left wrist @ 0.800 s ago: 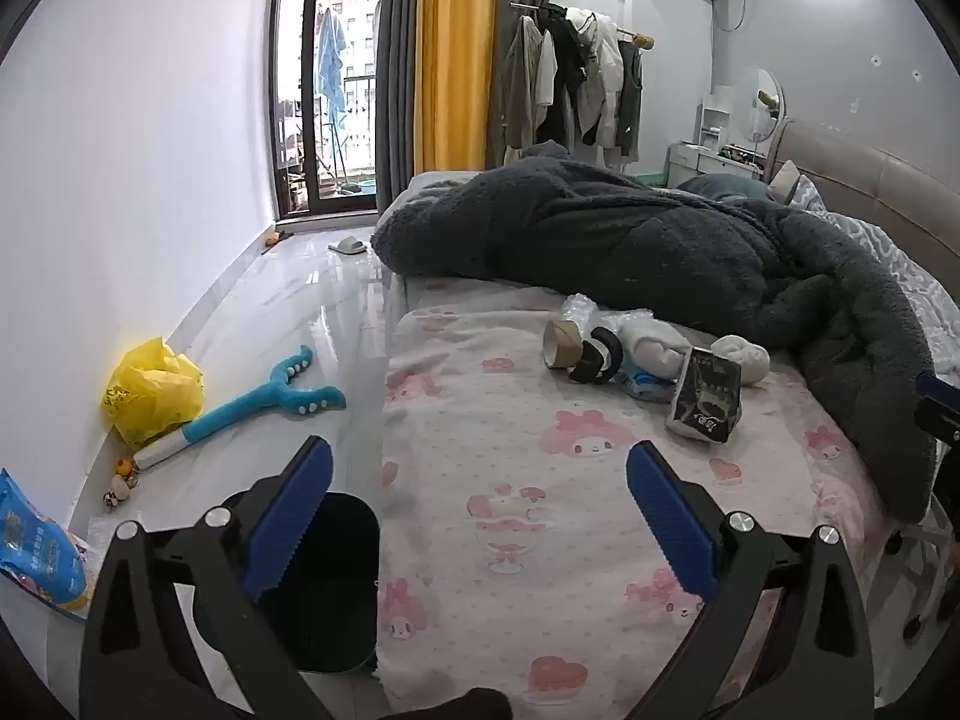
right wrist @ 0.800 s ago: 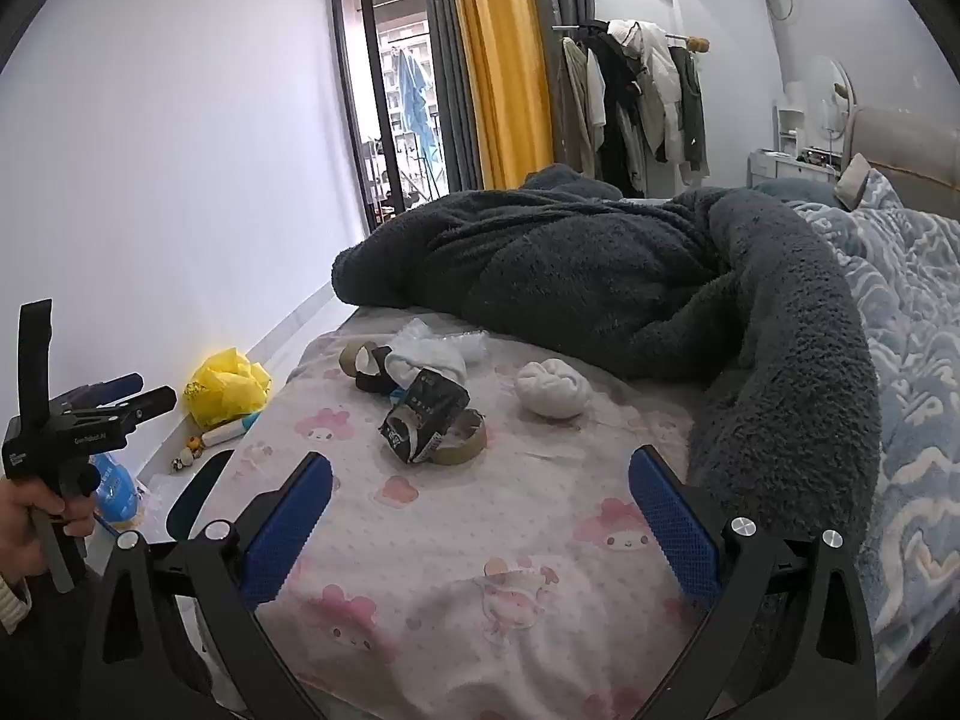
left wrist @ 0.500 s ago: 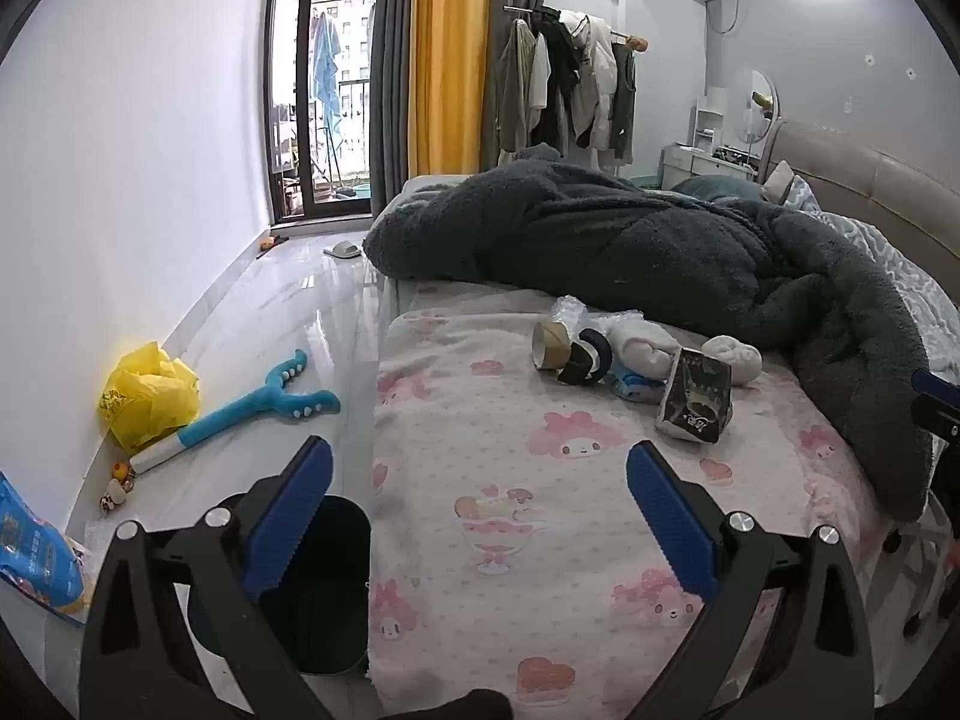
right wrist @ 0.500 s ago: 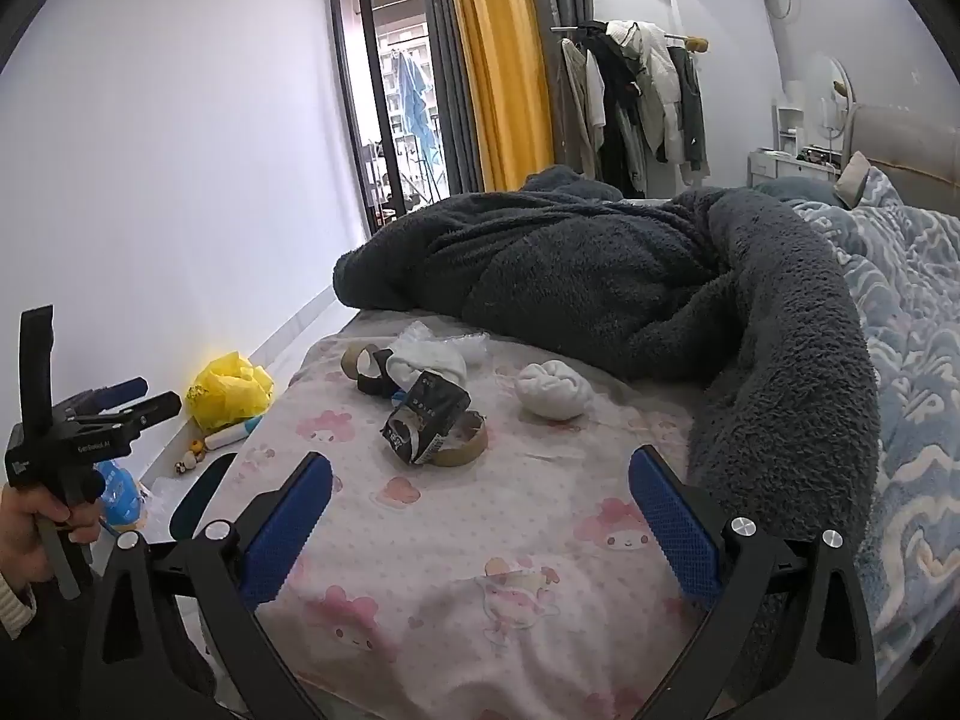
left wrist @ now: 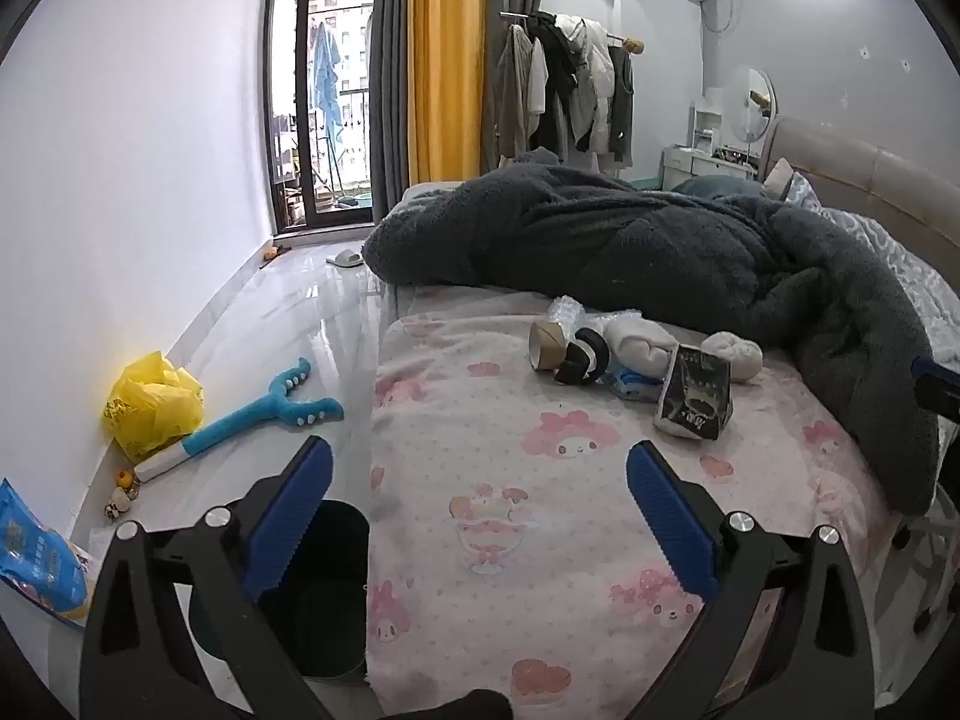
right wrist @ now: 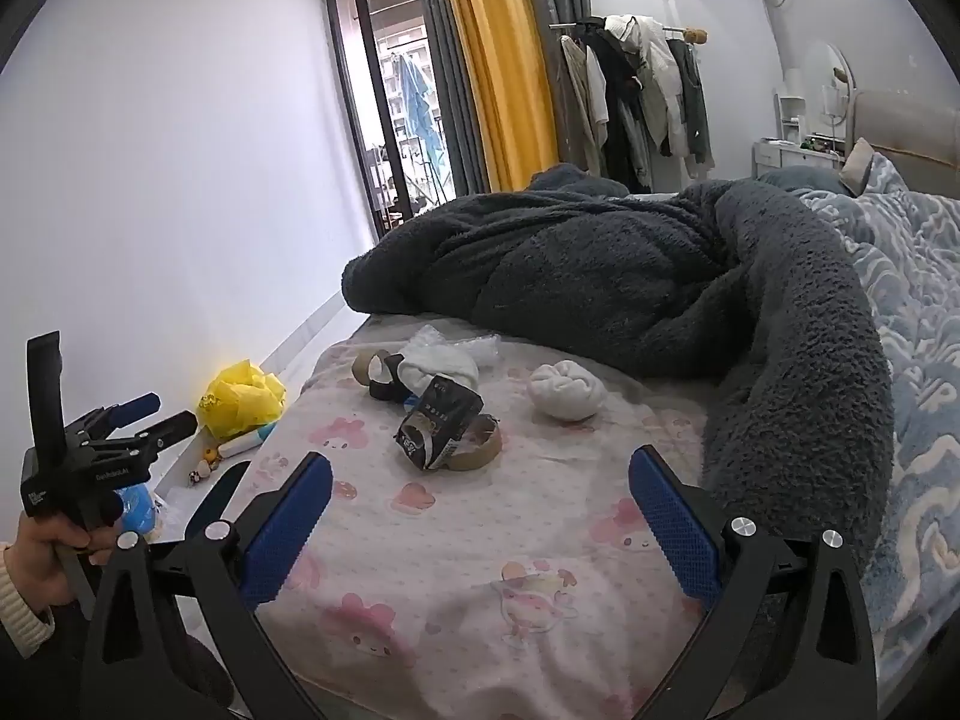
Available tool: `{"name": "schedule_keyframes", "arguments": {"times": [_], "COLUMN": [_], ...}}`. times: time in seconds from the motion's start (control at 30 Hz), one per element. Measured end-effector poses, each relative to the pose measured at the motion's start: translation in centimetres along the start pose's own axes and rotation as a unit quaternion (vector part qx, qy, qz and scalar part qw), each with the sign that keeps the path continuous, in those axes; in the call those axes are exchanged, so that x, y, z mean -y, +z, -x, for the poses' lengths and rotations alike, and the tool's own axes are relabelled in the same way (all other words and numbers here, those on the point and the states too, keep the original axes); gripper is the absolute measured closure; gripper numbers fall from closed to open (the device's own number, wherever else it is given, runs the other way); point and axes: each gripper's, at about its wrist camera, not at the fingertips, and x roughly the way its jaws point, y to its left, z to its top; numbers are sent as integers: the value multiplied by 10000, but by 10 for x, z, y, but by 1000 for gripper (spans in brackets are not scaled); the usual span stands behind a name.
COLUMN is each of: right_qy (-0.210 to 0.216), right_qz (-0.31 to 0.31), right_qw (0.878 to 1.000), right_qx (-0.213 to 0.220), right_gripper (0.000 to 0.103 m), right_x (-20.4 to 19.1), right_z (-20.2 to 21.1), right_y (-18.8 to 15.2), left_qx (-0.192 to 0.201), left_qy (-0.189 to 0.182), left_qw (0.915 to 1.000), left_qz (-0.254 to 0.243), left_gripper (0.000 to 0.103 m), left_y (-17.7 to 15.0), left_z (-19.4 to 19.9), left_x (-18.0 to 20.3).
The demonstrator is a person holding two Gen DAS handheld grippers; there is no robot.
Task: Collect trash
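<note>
Bedroom, foot of a bed with a pink cartoon-print sheet. Both views look along the bed toward a heaped dark grey fleece blanket.

Left tool: blue-padded fingers spread wide, nothing between them, hovering above the near edge of the sheet. In the right wrist view the same tool appears at far left, gripped by a hand with a cream cuff.

Right tool: jaws likewise at full spread, empty, over the sheet's near part.

Trash lies clustered mid-bed, just in front of the blanket, well apart from both tools:
- crumpled black foil snack bag, standing tilted; in the right wrist view it leans on a brown cardboard tape ring.
- second cardboard tape core on its side, touching a black tape roll.
- clear crinkled plastic wrap behind those rolls.
- white balled cloth or tissue wad lying alone, to the right of the bag.
- a larger white bundle between the rolls and the bag; a blue item under it, too hidden to identify.

Floor, left of bed: black round waste bin against the bed's corner, partly behind the left tool's finger. Further off along the wall, a yellow plastic bag, a blue forked plastic wand, a blue snack packet.
</note>
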Motion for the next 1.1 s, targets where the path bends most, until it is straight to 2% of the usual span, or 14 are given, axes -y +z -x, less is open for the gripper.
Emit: {"name": "schedule_keyframes", "arguments": {"times": [0.37, 1.1], "right_qy": [45, -46], "right_qz": [6, 0], "right_qw": [10000, 10000], "right_qx": [-11, -19], "right_gripper": [3, 3], "right_x": [2, 7], "right_z": [-6, -5], "right_y": [-1, -4], "left_qx": [47, 88], "left_qy": [22, 18], "left_qw": [9996, 9995], "left_qz": [291, 290], "left_gripper": [3, 3], "left_y": [4, 5], "left_z": [-3, 1], "left_x": [-11, -15]}}
